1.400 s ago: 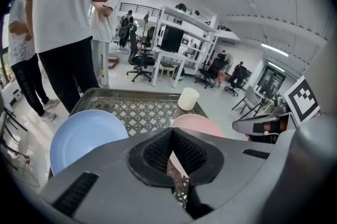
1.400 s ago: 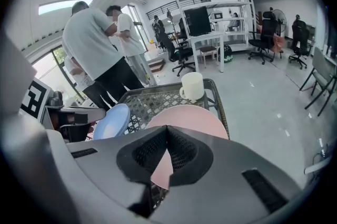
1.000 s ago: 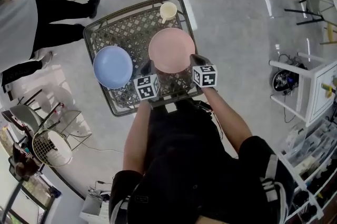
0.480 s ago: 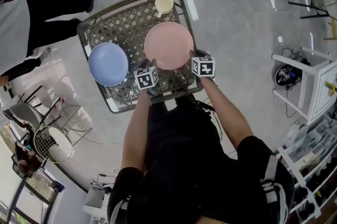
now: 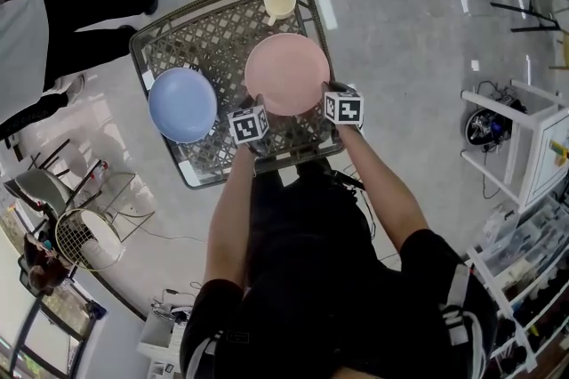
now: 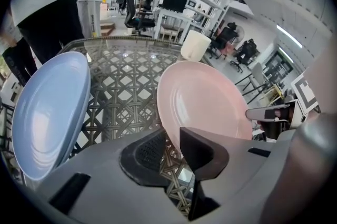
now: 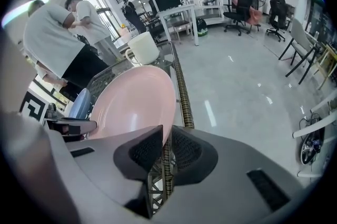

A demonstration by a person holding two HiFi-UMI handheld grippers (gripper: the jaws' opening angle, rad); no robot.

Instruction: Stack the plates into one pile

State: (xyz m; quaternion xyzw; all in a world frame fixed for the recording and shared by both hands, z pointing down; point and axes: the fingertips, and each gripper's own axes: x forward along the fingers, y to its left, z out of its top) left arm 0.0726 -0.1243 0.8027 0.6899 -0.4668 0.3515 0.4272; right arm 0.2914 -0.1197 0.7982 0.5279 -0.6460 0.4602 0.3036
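**Pink plate caught at its near rim between two grippers**

Over the right half of the lattice-topped bench (image 5: 213, 35): the pink plate (image 5: 287, 73), reaching out to the bench's right edge. Flanked at the near rim by the left gripper (image 6: 171, 150), toward the middle of the bench's near edge, and the right gripper (image 7: 164, 150), close to the near right corner.

Left fingers (image 6: 204, 150): just been closing, now part-way apart, with the pink rim between them and lattice visible through the gap below. Released rather than pinching.

Right fingers (image 7: 141, 150): drawn close and clenched on the thin pink rim, with only a narrow slit below and the bench's edge rail visible through it.

Cannot tell whether the plate's underside rests on the lattice.

At the bench's left edge, well apart from the pink one: the blue plate (image 5: 182, 105), hanging partly past that edge.

At the far right corner: a cream mug (image 5: 280, 4), upright, just beyond the pink plate's far rim.

Off the bench's far left corner, on the grey floor: a person in black trousers (image 5: 84, 48).
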